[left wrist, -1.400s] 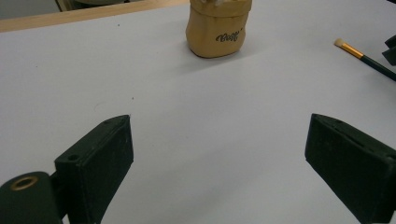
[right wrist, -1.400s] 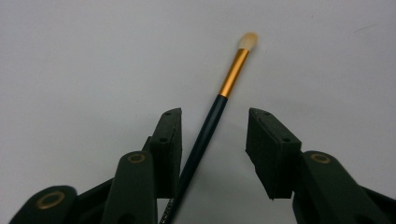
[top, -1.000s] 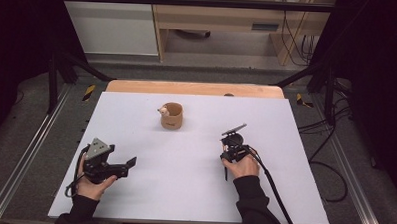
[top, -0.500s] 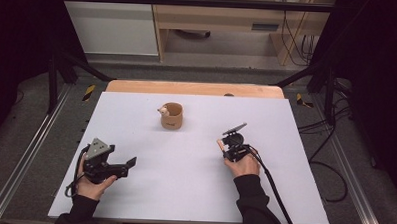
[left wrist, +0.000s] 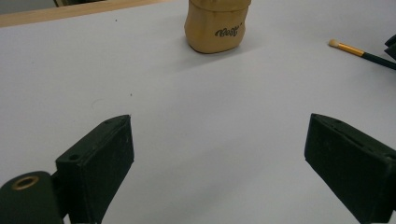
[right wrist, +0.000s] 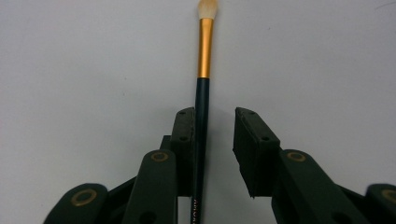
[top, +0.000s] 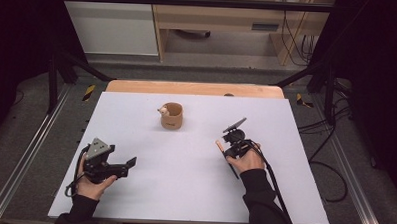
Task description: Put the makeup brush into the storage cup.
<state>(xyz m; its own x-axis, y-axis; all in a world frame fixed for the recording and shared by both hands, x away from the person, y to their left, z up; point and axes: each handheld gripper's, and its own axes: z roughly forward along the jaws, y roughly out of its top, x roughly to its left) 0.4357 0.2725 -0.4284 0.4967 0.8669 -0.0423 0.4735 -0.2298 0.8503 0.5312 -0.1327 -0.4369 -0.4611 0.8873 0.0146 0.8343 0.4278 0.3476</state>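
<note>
Hands: two, both coming in from the 6 o'clock edge of the table (top: 306,126), dark sleeves on both forearms.
Left gripper (top: 129,163): one, held in the left hand (top: 91,181) near the 7 o'clock corner. Its two black jaws stand wide apart in the left gripper view, bare table surface between them, nothing touching either pad.
Right gripper (right wrist: 212,149): one, held in the right hand (top: 247,161) toward 4 o'clock from the table centre. Jaws part-way apart; they have just been opening again after a brief squeeze. A gap shows between the brush handle and the right-hand pad.
Brush (right wrist: 202,93): one makeup brush, dark handle, gold ferrule, pale bristle tip. It lies flat on the table between the right gripper's jaws, handle running along the left-hand pad, whether touching it I cannot tell. The tip pointing away from the gripper, toward 12 o'clock in the right gripper view. In the high view its pale tip (top: 218,142) sticks out at the gripper's 10 o'clock side.
Cup (top: 171,116): one tan cup with dark lettering on its side, upright, at 12 o'clock from the table centre, well apart from both grippers. Something small and pale sits at its rim; too small to identify.
Table: one, white top, with a wooden strip along the far 12 o'clock edge.
</note>
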